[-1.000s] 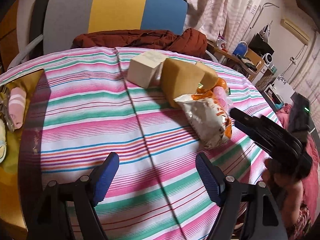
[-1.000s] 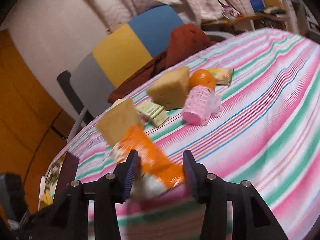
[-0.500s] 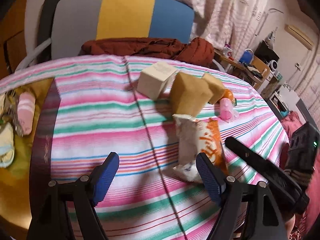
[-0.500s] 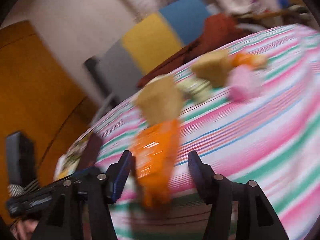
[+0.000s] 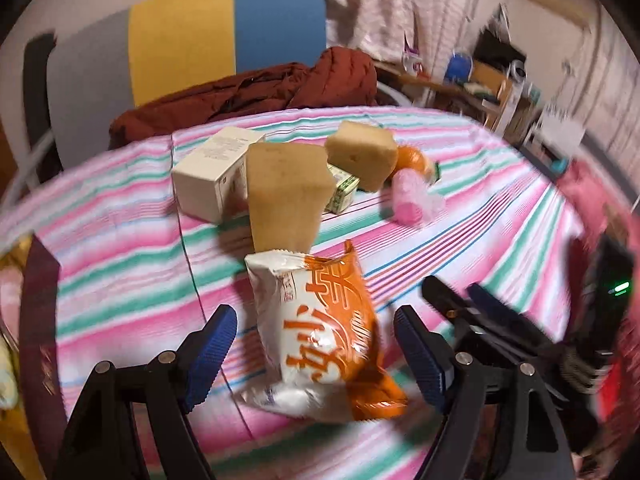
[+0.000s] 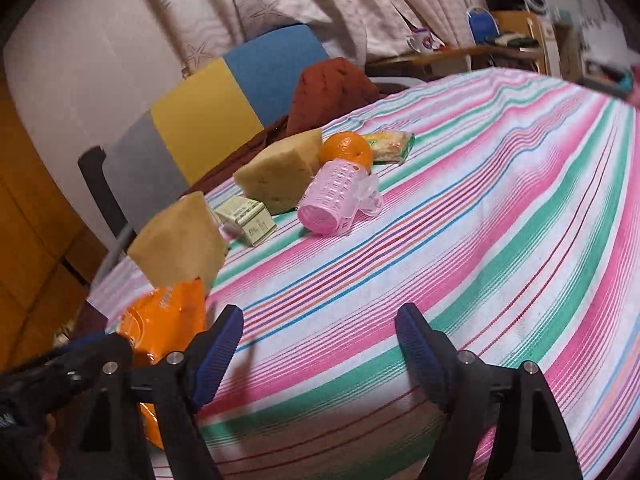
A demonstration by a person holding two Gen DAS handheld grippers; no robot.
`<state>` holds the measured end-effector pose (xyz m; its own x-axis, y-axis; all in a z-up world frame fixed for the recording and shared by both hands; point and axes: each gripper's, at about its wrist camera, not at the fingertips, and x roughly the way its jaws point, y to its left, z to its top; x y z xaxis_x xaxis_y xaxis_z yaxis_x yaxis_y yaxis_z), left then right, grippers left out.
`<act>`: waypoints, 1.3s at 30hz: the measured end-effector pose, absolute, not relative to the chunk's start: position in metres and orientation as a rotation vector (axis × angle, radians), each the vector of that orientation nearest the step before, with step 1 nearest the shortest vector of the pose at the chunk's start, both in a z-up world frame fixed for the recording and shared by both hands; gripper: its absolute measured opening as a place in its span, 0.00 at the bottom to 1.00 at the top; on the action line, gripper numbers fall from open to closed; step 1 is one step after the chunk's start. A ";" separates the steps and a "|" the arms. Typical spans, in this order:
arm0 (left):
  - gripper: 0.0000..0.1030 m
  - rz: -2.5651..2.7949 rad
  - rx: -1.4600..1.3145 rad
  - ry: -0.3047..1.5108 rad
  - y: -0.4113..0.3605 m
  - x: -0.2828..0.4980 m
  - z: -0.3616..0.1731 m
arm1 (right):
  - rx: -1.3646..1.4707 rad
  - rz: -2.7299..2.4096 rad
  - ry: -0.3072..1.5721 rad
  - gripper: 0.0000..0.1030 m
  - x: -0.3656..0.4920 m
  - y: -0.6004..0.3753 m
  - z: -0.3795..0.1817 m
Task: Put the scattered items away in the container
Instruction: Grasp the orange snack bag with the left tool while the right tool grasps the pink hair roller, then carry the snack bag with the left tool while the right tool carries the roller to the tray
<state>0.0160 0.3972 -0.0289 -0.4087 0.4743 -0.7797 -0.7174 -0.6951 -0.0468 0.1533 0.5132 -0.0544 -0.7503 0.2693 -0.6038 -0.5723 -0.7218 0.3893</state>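
An orange and white snack bag lies on the striped tablecloth between the fingers of my left gripper, which is open; its blue pads stand a little off the bag on both sides. My right gripper has its jaws opening with only cloth between them; the snack bag lies to its left. Behind the bag stand a tan sponge, a white box, a second sponge, an orange, a pink hair roller and a small green box.
The dark rim of the container shows at the left edge of the table. A green snack packet lies behind the orange. A chair with a dark red jacket stands at the far side. The right gripper is close to my left one.
The right gripper let go of the snack bag, widened its jaws and swung right. The left gripper moved right over the bag, which now lies between its fingers.
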 end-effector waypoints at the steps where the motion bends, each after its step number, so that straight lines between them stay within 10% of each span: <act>1: 0.80 2.140 -1.035 0.411 0.399 0.015 -0.033 | -0.712 2.442 0.797 0.78 0.155 0.515 -0.055; 25: 0.75 2.156 -1.025 0.257 0.365 -0.007 -0.077 | -0.799 2.276 0.776 0.82 0.080 0.587 -0.042; 30: 0.87 2.148 -1.079 0.210 0.362 -0.017 -0.082 | -0.855 2.220 0.734 0.65 0.061 0.600 -0.051; 39: 0.87 2.160 -1.070 0.222 0.363 -0.016 -0.083 | -0.846 2.273 0.699 0.63 0.071 0.588 -0.050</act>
<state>-0.0156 0.3631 -0.0829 -0.4091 0.5180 -0.7512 -0.6603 -0.7363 -0.1482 0.0705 0.5880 -0.0503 -0.6114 0.3527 -0.7084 -0.6899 -0.6761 0.2588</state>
